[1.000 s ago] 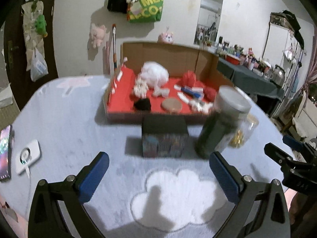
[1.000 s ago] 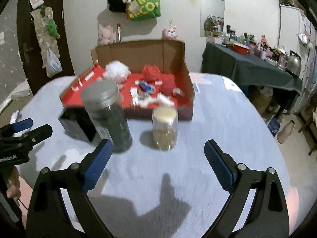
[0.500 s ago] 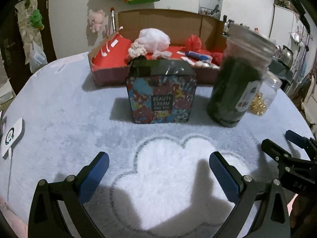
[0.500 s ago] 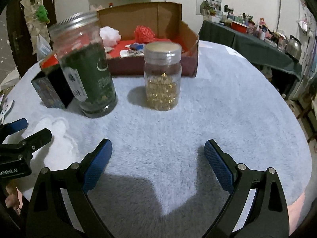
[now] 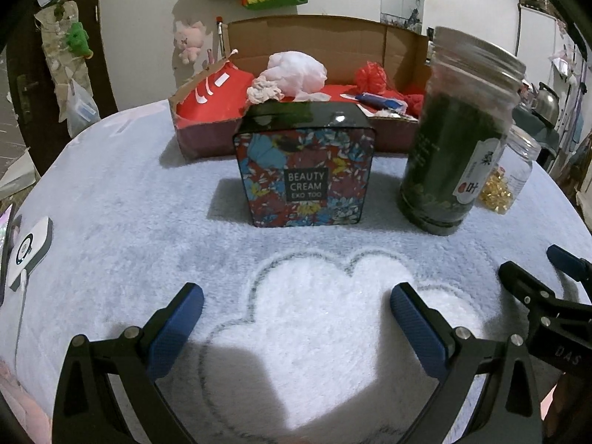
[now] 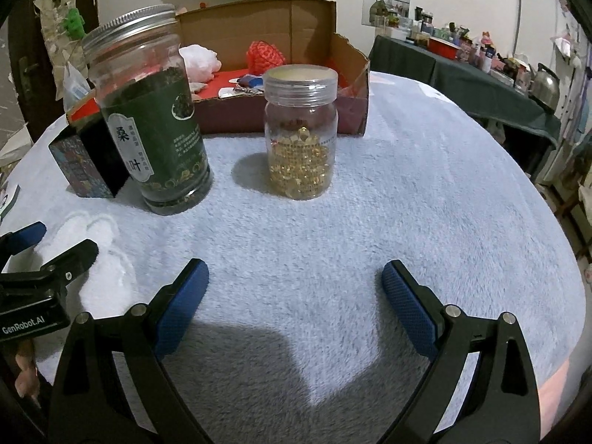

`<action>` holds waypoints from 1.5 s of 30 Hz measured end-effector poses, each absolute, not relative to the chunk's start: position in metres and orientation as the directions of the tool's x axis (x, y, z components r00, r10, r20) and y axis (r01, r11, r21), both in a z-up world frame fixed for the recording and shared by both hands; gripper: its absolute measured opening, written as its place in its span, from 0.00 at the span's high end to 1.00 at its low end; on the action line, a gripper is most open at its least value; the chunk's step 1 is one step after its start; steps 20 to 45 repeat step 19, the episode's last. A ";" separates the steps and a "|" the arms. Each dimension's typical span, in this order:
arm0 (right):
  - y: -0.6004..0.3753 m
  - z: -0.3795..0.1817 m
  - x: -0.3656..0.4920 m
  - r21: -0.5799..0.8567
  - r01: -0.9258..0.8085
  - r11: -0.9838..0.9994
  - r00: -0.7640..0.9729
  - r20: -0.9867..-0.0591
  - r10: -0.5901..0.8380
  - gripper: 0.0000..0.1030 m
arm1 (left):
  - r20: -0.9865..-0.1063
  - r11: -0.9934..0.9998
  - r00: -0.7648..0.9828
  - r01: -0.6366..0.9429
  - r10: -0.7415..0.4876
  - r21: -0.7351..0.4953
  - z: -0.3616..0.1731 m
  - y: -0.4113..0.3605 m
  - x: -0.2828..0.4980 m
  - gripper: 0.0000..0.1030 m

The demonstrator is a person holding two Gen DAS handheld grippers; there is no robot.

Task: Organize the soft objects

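Observation:
A cardboard tray (image 5: 207, 137) with a red floor stands at the back of the table and holds soft things: a white puff (image 5: 296, 72), a red mesh ball (image 5: 372, 76) and small scraps. In front of it stand a floral tin (image 5: 305, 175), a tall jar of green leaves (image 5: 460, 137) and a small jar of golden beads (image 6: 300, 133). My left gripper (image 5: 296, 320) hovers open low over the fluffy cover, short of the tin. My right gripper (image 6: 295, 296) is open too, facing the bead jar, nothing between its fingers.
A pale blue fluffy cover (image 6: 425, 203) with a white cloud patch (image 5: 333, 296) lies over the round table. A white charger and a phone (image 5: 27, 251) lie at the left edge. A dark side table (image 6: 481, 85) crowded with bottles and a kettle stands at right.
Both grippers have dropped from a high look-down to a low level near the cover, closer to the tin and jars. Both stayed open.

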State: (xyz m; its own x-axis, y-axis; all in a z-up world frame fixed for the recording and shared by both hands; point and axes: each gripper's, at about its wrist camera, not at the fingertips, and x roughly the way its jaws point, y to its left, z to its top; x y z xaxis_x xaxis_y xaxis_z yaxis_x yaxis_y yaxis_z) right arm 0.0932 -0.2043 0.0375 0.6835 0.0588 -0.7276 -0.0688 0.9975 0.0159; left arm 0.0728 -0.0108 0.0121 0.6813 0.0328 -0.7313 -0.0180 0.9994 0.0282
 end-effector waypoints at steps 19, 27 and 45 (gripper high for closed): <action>-0.203 0.037 0.091 0.014 -0.066 0.998 0.685 -0.726 0.056 0.05 | -0.729 0.999 0.684 -0.019 0.032 0.027 0.012 -0.011 0.072 0.00; -0.203 0.037 0.091 0.014 -0.066 0.998 0.685 -0.726 0.056 0.05 | -0.729 0.999 0.684 -0.019 0.032 0.027 0.012 -0.011 0.072 0.00; -0.203 0.037 0.091 0.014 -0.066 0.998 0.685 -0.726 0.056 0.05 | -0.729 0.999 0.684 -0.019 0.032 0.027 0.012 -0.011 0.072 0.00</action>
